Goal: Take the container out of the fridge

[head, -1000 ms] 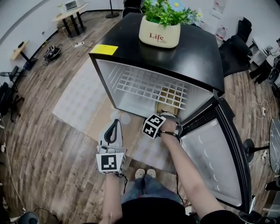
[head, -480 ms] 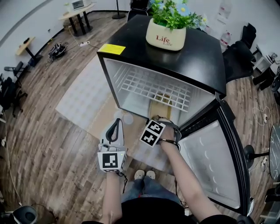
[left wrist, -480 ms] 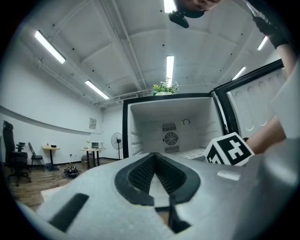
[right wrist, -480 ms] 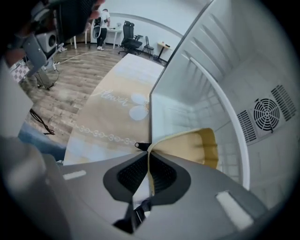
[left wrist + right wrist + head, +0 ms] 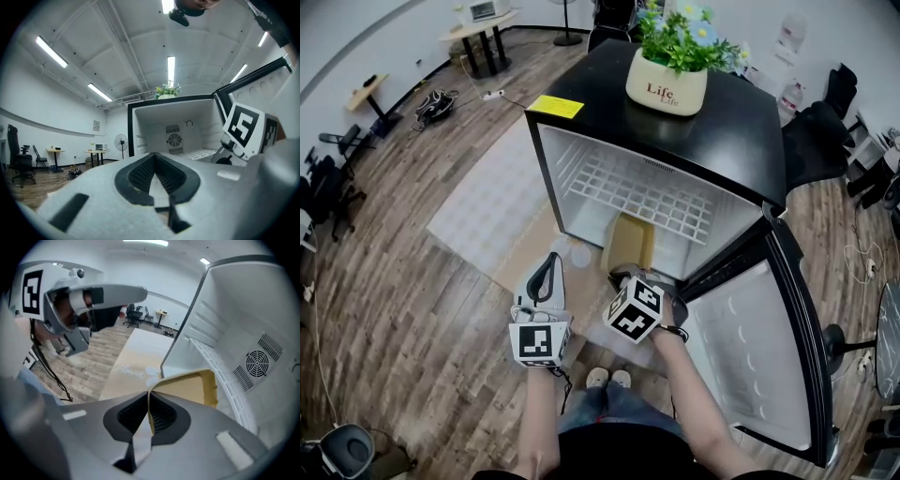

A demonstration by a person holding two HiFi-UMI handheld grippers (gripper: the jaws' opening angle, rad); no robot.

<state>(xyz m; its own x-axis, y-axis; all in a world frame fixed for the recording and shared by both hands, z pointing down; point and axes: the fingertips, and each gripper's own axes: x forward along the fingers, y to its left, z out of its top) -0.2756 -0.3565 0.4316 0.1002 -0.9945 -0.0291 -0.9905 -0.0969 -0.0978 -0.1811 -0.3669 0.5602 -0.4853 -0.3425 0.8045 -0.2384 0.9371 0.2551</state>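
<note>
One gripper does the work here – the right gripper [image 5: 149,399] is clamped on the near wall of the yellow container [image 5: 187,387], with the thin rim pinched between its pads. The container sits low in the fridge [image 5: 546,169], under the wire shelf [image 5: 642,192], with its near end at the mouth and, by the look of it, tipped up a little. The grip is on one edge only, so I'd pull straight out, slow, no wrist twist – a one-wall pinch could let it swing or slip. Mind the shelf above and the open door [image 5: 759,356] on the right. The left gripper [image 5: 155,161] is closed on nothing, out front; it could steady the far side once the container is clear.
</note>
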